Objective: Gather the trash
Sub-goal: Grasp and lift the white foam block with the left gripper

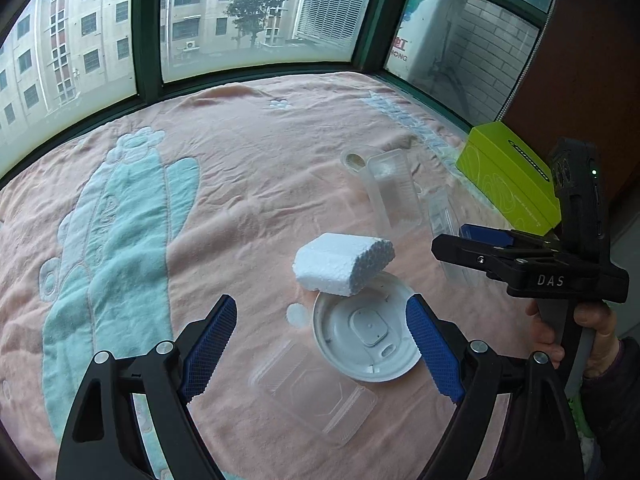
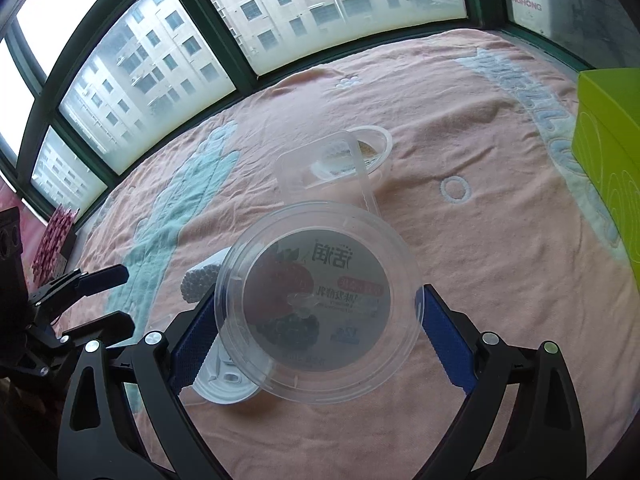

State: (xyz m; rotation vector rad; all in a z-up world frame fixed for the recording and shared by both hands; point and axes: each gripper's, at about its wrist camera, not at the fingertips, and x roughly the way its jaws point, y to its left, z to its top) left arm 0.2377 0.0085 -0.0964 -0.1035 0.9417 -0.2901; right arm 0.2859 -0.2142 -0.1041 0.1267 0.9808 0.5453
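My right gripper (image 2: 316,320) is shut on a clear round yogurt cup (image 2: 318,312), its printed bottom facing the camera, held above the pink blanket (image 2: 460,280). My left gripper (image 1: 320,340) is open and empty, above a white round lid (image 1: 366,336) and a flat clear plastic tray (image 1: 312,396). A white foam block (image 1: 344,262) rests on the lid's far edge. A clear rectangular container (image 1: 394,188) and a clear round cup (image 1: 354,160) lie farther back. The right gripper also shows in the left wrist view (image 1: 452,240).
A lime-green box (image 1: 508,172) stands at the blanket's right edge by a dark wall. Green-framed windows (image 1: 148,28) close off the far side. A pink patterned item (image 2: 52,240) lies at the far left. A person's hand (image 1: 592,328) holds the right gripper's handle.
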